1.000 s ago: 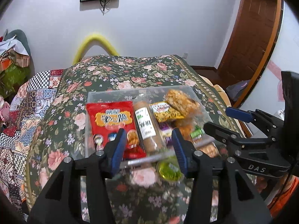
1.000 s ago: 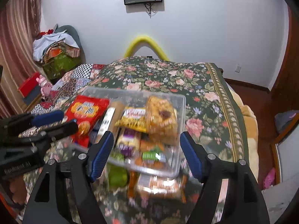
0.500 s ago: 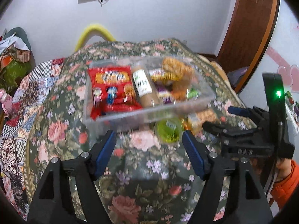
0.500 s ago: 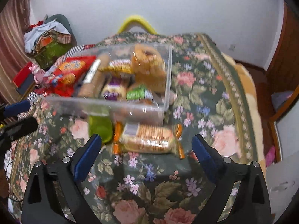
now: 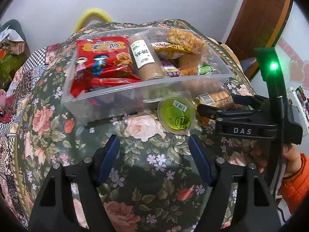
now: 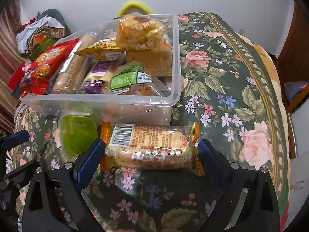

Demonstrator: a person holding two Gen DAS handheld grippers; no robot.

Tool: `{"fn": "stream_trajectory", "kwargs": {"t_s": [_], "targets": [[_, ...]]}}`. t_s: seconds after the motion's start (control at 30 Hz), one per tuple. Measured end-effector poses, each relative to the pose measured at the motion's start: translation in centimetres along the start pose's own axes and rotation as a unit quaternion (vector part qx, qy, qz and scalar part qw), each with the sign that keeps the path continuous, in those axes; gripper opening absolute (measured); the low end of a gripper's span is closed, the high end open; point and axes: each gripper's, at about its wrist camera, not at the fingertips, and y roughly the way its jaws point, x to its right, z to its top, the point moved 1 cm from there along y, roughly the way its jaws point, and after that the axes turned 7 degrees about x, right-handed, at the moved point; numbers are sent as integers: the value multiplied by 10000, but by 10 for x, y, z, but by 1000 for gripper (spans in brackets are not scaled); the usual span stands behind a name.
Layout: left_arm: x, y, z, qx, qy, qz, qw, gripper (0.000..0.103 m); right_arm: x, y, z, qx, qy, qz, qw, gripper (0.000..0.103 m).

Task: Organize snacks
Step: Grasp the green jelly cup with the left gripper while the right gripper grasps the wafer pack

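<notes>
1. A clear plastic box (image 5: 108, 98) packed with snacks sits on the floral bedspread (image 6: 222, 89).
2. A wrapped biscuit pack (image 6: 152, 145) and a green jelly cup (image 5: 176, 116) lie just outside its near wall.
3. The right gripper (image 6: 151, 153) brackets the biscuit pack, fingers apart, not pressing.
4. The left gripper (image 5: 154, 154) hangs with its fingers apart and empty, short of the cup.

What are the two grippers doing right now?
Left gripper: open, empty.
Right gripper: open around the cracker pack, not gripping it.
</notes>
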Motion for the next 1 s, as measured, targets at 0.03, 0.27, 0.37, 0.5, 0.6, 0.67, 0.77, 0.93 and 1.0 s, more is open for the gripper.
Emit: {"fn": "stream_trajectory", "kwargs": {"t_s": [0.03,0.27,0.37,0.5,0.6,0.67,0.77,0.93,1.0], "targets": [[2,2,0,-9,-3,-10,10000,73,-1,0,0,22,-59,-7,10000,95],[18,16,8,-51,-8,-84,10000,73,6,-12,-8,192,-105,93,9997,78],[22,23,13,-81,-32,-109,9999,73,10,-21,-14,266,-112,85,9995,76],[32,42,18,-201,-45,-82,9998,73,19,-25,-17,322,-102,89,9994,76],[36,58,23,-316,-88,-60,9994,73,25,-30,-20,334,-48,91,9994,75],[35,65,27,-311,-81,16,9995,73,29,-33,-23,342,-43,123,9993,75],[39,73,30,-296,-95,51,9995,73,33,-33,-24,370,-64,78,9993,75],[42,85,28,-384,-163,96,9991,58,34,-37,-25,407,-23,89,9991,75],[41,83,27,-333,-164,65,9993,57,33,-36,-24,386,-26,100,9992,75]]}}
